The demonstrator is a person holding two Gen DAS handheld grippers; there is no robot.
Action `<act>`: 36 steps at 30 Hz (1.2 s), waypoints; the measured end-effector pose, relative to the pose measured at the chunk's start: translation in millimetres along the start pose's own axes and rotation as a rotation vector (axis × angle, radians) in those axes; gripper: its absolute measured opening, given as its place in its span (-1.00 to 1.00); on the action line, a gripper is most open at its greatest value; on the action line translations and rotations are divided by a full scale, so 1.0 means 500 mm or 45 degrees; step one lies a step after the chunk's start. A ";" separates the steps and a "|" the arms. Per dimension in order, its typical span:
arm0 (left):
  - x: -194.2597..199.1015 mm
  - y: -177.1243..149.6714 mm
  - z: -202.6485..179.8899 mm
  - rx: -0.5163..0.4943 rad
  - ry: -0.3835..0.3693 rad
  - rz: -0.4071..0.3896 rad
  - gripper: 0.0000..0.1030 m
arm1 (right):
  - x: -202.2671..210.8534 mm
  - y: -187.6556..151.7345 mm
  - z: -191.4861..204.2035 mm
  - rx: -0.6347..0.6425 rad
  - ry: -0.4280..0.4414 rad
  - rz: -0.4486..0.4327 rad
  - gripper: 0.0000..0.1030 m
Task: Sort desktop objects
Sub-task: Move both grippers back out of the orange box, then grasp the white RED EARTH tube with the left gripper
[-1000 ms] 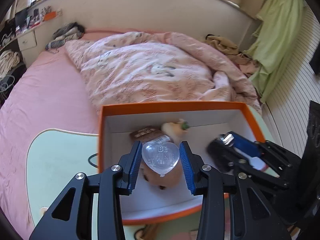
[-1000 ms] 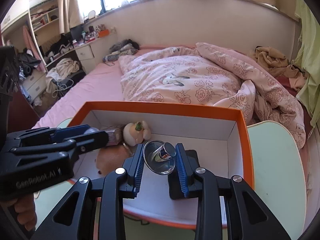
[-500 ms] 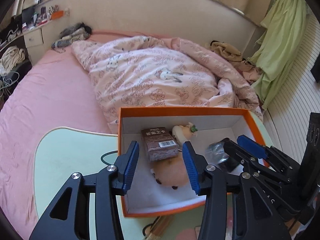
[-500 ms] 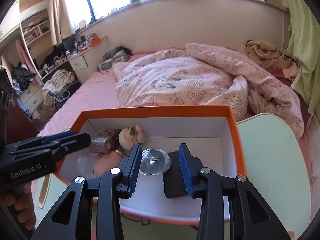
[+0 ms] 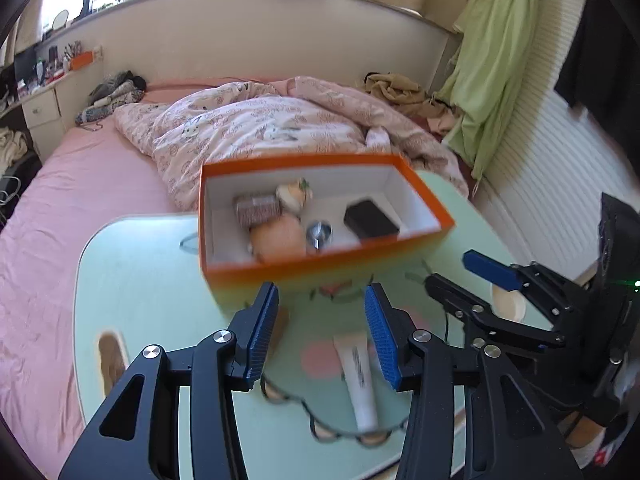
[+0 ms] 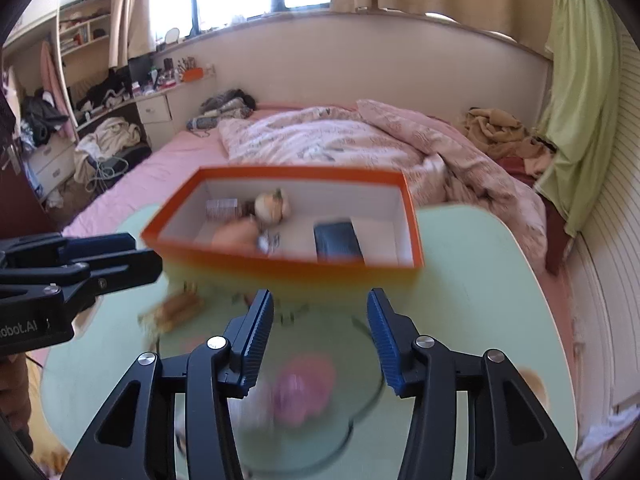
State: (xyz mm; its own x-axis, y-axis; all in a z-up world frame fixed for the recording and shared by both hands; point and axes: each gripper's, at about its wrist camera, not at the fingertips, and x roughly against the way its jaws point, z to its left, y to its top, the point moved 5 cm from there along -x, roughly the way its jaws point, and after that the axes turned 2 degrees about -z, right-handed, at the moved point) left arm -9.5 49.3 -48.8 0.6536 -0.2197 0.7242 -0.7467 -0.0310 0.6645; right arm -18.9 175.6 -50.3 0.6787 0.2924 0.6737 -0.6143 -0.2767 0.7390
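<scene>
Both our pairs of jaws stand apart with nothing between them: on the left gripper (image 5: 322, 332) the blue pads are spread over the table, and on the right gripper (image 6: 320, 334) the jaws are opening, also empty.

Nearest to us, under the left gripper, a white tube (image 5: 360, 384) lies on the pale green table (image 5: 140, 300), pointing roughly away from us, with a dark scalloped cord or chain (image 5: 312, 420) curving beside it; we cannot make that out sharply. Under the right gripper a pink shape (image 6: 300, 392) is smeared by blur, and we cannot tell what it is. Off to the left of it lies a small brownish thing (image 6: 176, 308), equally blurred.

Further on, the orange box (image 5: 320, 268) sits on the table, white inside. It holds a small brown packet (image 5: 258, 208) at the back left, a cream plush toy (image 5: 294, 196) just beside it, a round peach-coloured toy (image 5: 280, 236) in front of those, a shiny clear piece with a metal cap (image 5: 319, 234) next to that, and a black rectangular case (image 5: 370, 218) towards the right end.

Beyond the table we see a bed with a pink sheet (image 5: 60, 184) and a rumpled floral duvet (image 5: 256, 128), and a green cloth (image 5: 496, 60) hanging at the right.
</scene>
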 end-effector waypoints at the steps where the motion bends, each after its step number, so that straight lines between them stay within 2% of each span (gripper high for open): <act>1: 0.001 -0.020 -0.005 0.003 0.005 0.009 -0.09 | 0.004 -0.019 0.002 0.001 -0.008 0.017 -0.06; 6: -0.013 -0.119 -0.001 0.093 0.028 0.065 -0.09 | 0.006 -0.112 0.005 -0.051 -0.004 0.107 -0.06; 8: -0.018 -0.153 0.001 0.086 0.093 0.089 -0.09 | -0.001 -0.138 0.010 -0.056 0.001 0.138 -0.06; 13: -0.024 -0.195 0.014 0.137 0.127 0.120 -0.09 | -0.009 -0.162 0.024 -0.045 -0.017 0.126 -0.06; 16: -0.027 -0.202 0.017 0.122 0.161 0.108 -0.05 | -0.012 -0.163 0.029 -0.025 -0.036 0.113 -0.07; 18: -0.029 -0.205 0.018 0.106 0.187 0.094 0.08 | -0.013 -0.163 0.029 -0.020 -0.039 0.102 -0.07; 20: -0.032 -0.210 0.019 0.088 0.224 0.079 0.47 | -0.014 -0.164 0.026 -0.021 -0.048 0.082 -0.06; 21: -0.036 -0.212 0.019 0.071 0.255 0.069 0.53 | -0.014 -0.165 0.023 -0.028 -0.056 0.073 0.00; 23: -0.043 -0.217 0.016 0.019 0.303 0.039 0.65 | -0.015 -0.167 0.017 -0.040 -0.073 0.054 0.26; 24: -0.044 -0.218 0.014 0.008 0.305 0.021 0.66 | -0.015 -0.168 0.014 -0.046 -0.081 0.045 0.37; 27: -0.046 -0.216 0.017 0.011 0.297 0.009 0.67 | -0.014 -0.171 0.009 -0.045 -0.088 0.020 0.46; 33: -0.047 -0.210 0.018 0.001 0.265 0.046 0.67 | -0.012 -0.173 0.008 -0.045 -0.082 -0.009 0.55; 36: -0.039 -0.204 0.024 0.075 0.196 0.076 0.67 | -0.012 -0.174 0.008 -0.041 -0.077 -0.019 0.56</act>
State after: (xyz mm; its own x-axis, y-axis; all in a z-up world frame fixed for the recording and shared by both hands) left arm 52.6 45.1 -132.9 0.6155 -0.0713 0.7849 -0.7879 -0.0802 0.6105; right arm 32.1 194.3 -118.5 0.7103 0.2404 0.6615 -0.6159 -0.2427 0.7495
